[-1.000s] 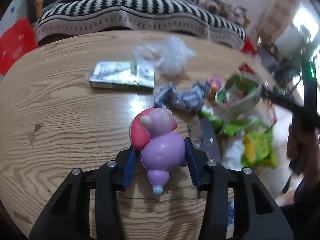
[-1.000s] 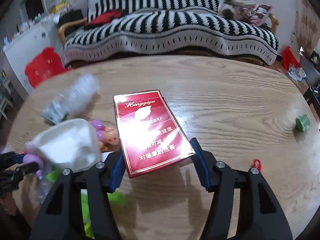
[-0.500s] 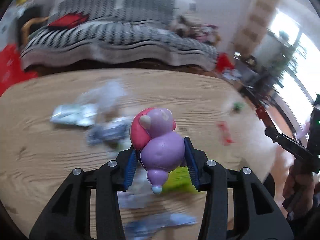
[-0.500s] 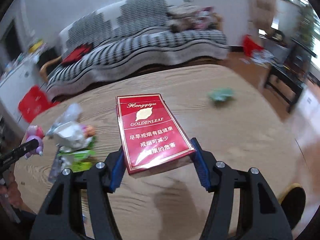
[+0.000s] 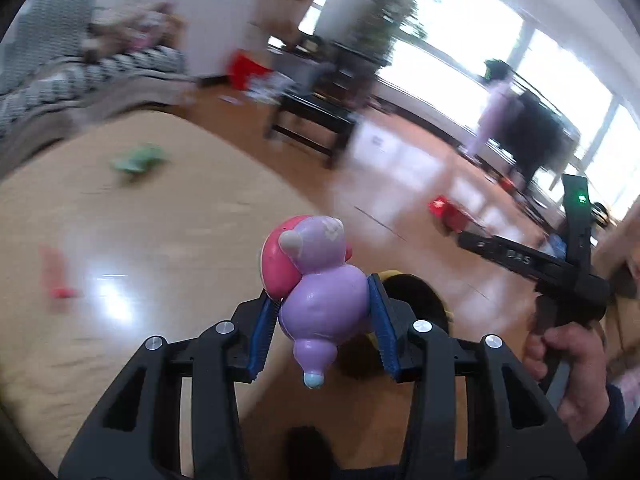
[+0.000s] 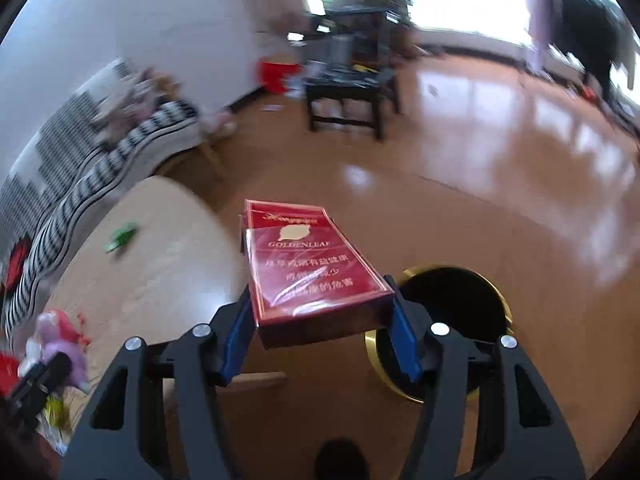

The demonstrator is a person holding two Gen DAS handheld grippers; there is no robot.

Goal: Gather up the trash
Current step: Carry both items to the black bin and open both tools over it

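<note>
My left gripper (image 5: 321, 307) is shut on a purple and pink toy figure (image 5: 320, 280), which sticks up between the blue pads. Just behind it shows the dark mouth of a round bin (image 5: 416, 296) on the floor. My right gripper (image 6: 318, 302) is shut on a red cigarette pack (image 6: 312, 268), held flat and pointing away. The gold-rimmed bin (image 6: 376, 356) stands on the floor just right of and below the pack. The right gripper (image 5: 520, 258) and the hand holding it also show at the right of the left wrist view. The toy (image 6: 56, 336) shows at the right wrist view's left edge.
The round wooden table (image 6: 160, 264) lies to the left with a green scrap (image 6: 120, 236) and a red scrap (image 5: 56, 272) on it. A striped sofa (image 6: 100, 156) stands behind it. A low dark table (image 6: 348, 92) and a person (image 5: 496, 108) by the windows are farther off.
Both grippers have swung right, away from the trash pile on the table and out over the floor by the bin. Each keeps its hold: the toy and the cigarette pack.
</note>
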